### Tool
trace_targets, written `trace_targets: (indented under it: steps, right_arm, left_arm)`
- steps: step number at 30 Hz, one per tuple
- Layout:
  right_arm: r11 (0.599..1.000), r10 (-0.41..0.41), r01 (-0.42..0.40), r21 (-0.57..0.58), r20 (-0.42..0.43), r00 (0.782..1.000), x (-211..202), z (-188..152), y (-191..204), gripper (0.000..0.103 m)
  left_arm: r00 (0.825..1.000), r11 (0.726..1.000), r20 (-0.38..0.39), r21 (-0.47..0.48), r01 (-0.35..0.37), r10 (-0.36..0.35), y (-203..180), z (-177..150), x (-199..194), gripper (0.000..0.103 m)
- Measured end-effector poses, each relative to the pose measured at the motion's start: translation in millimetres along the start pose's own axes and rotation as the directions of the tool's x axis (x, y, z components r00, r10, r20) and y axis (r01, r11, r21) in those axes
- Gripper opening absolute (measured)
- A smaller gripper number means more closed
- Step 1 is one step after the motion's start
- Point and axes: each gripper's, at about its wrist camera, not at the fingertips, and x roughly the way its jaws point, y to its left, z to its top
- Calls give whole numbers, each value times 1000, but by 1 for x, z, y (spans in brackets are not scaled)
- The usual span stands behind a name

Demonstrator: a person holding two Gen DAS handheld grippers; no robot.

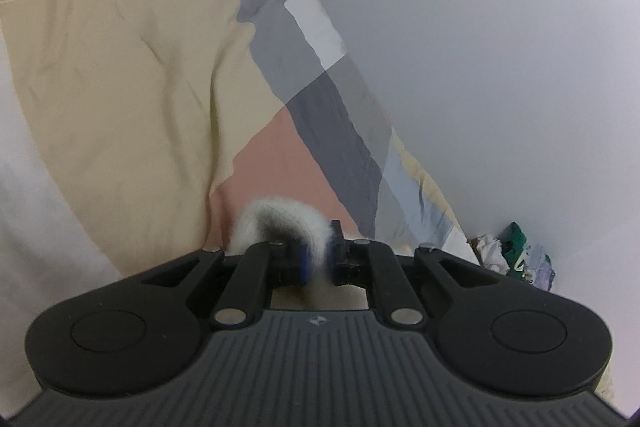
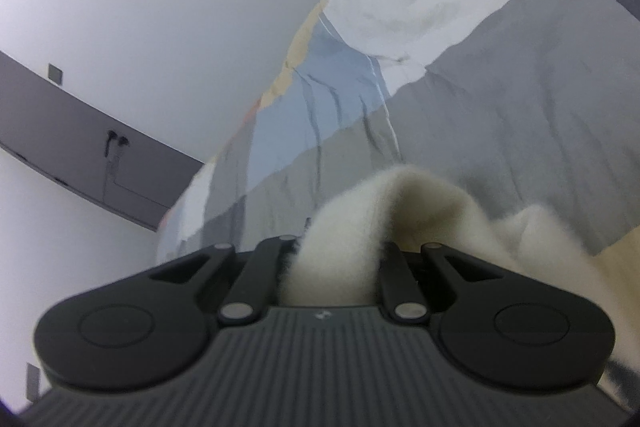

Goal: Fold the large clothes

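Meanwhile, 2 grippers each pinch a fold of fuzzy cream garment (image 2: 352, 227) above a patchwork bedspread (image 1: 320, 99). Left gripper (image 1: 318, 259) clamps a blurred loop of it; right gripper (image 2: 340, 259) clamps a thicker fold trailing off right.

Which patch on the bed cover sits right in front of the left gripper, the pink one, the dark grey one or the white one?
The pink patch; it lies just beyond the left gripper, while the dark grey patch and white patch lie farther off.
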Motion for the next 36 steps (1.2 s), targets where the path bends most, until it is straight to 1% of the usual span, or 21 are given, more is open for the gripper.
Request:
trace_targets:
  steps: [3,4,5,6,7,8,9,10,12,14,16,18,20,22,24,26,28,29,31,34,36]
  right_arm:
    - [1000,-10,10,-28,0,1000,-4,-2,4,12]
    - [999,-14,14,-46,-2,1000,-6,-3,7,16]
    - [998,-18,17,-64,-8,1000,-10,-4,11,21]
    - [997,-20,19,-77,-12,1000,-13,-4,15,40]
    - [996,-19,18,-93,-8,1000,-18,-6,19,68]
    - [994,-17,18,-106,9,1000,-24,-7,24,79]
    - [992,-12,16,-125,37,999,-33,-9,31,84]
    - [989,-6,14,-145,57,998,-42,-12,37,84]
    - [985,8,1,-172,51,999,-54,-17,47,84]
    - [978,12,0,-208,53,999,-66,-24,57,84]
    - [962,-11,28,-273,64,998,-79,-35,70,84]
    - [943,-13,38,-332,78,997,-93,-49,81,84]
    - [931,7,22,-363,78,997,-105,-65,90,84]
    - [915,29,-1,-404,63,998,-113,-82,100,84]
    - [879,36,-19,-477,26,999,-112,-100,114,84]
    - [834,28,-25,-551,-3,1000,-106,-117,126,83]
    - [803,14,-27,-596,-26,1000,-95,-132,133,83]
    - [794,3,-30,-607,-44,999,-88,-137,135,82]
    - [793,-25,-21,-609,-67,997,-74,-143,133,82]
    - [793,-77,13,-609,-80,994,-58,-150,126,81]
    - [781,-94,24,-625,-80,992,-47,-152,124,80]
  left_arm:
    - [1000,1000,-6,18,8,-8,-4,-1,-4,11]
    - [1000,1000,-12,27,11,-11,-5,-2,-5,13]
    - [1000,999,-22,40,11,-10,-8,-3,-6,20]
    - [1000,999,-25,50,8,-6,-12,-4,-7,28]
    - [1000,998,-20,58,8,-6,-16,-6,-12,51]
    - [1000,998,-11,63,17,-16,-20,-8,-18,69]
    - [1000,997,2,74,28,-29,-26,-12,-26,72]
    - [1000,995,14,98,26,-27,-34,-15,-33,75]
    - [999,981,36,193,-11,4,-53,-24,-46,76]
    - [997,958,65,282,-52,35,-70,-36,-57,81]
    - [996,931,81,358,-70,44,-85,-53,-69,82]
    - [995,907,81,413,-84,55,-95,-71,-79,83]
    - [994,886,81,453,-99,70,-102,-89,-87,83]
    - [994,869,67,483,-111,89,-107,-104,-90,83]
    - [994,850,52,515,-113,100,-110,-118,-92,83]
    - [993,831,33,544,-115,116,-111,-129,-89,83]
    - [990,822,14,556,-123,139,-110,-134,-84,83]
    - [988,818,10,558,-136,157,-109,-135,-81,83]
    - [984,815,3,559,-151,180,-104,-134,-74,82]
    - [981,822,-17,548,-153,194,-99,-132,-71,82]
    - [979,818,-28,554,-154,203,-99,-131,-71,82]
